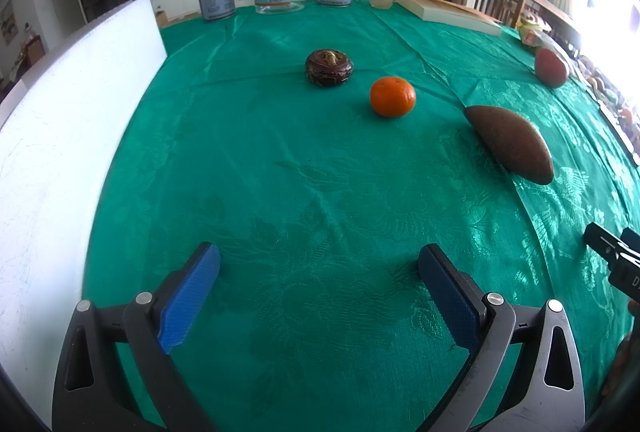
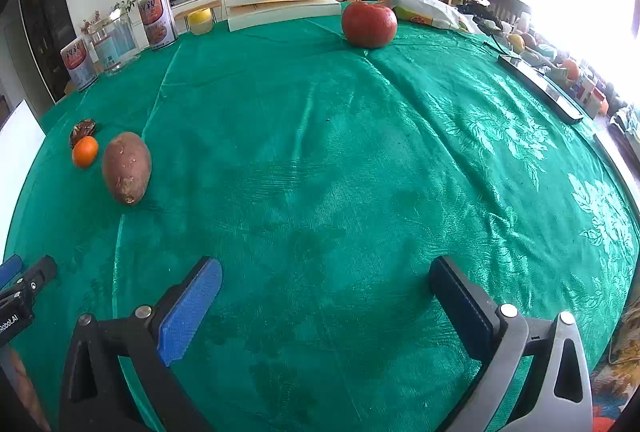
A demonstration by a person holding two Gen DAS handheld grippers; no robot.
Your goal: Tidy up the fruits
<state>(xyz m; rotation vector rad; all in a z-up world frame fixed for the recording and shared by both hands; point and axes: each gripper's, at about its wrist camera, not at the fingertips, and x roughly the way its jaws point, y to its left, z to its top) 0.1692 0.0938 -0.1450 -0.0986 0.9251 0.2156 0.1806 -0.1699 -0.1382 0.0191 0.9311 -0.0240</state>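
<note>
Left wrist view has the left gripper [image 1: 319,268] spread wide, holding nothing, low over the counter [image 1: 280,172]. Ahead of it lie a dark round fruit [image 1: 329,67], an orange [image 1: 392,97] and a sweet potato [image 1: 510,144], apparently awaiting sorting. The right gripper [image 2: 325,282] is likewise spread and unladen, the apple [image 2: 369,24] far ahead.

Two low forward views, shared tablecloth [image 1: 304,160].
</note>
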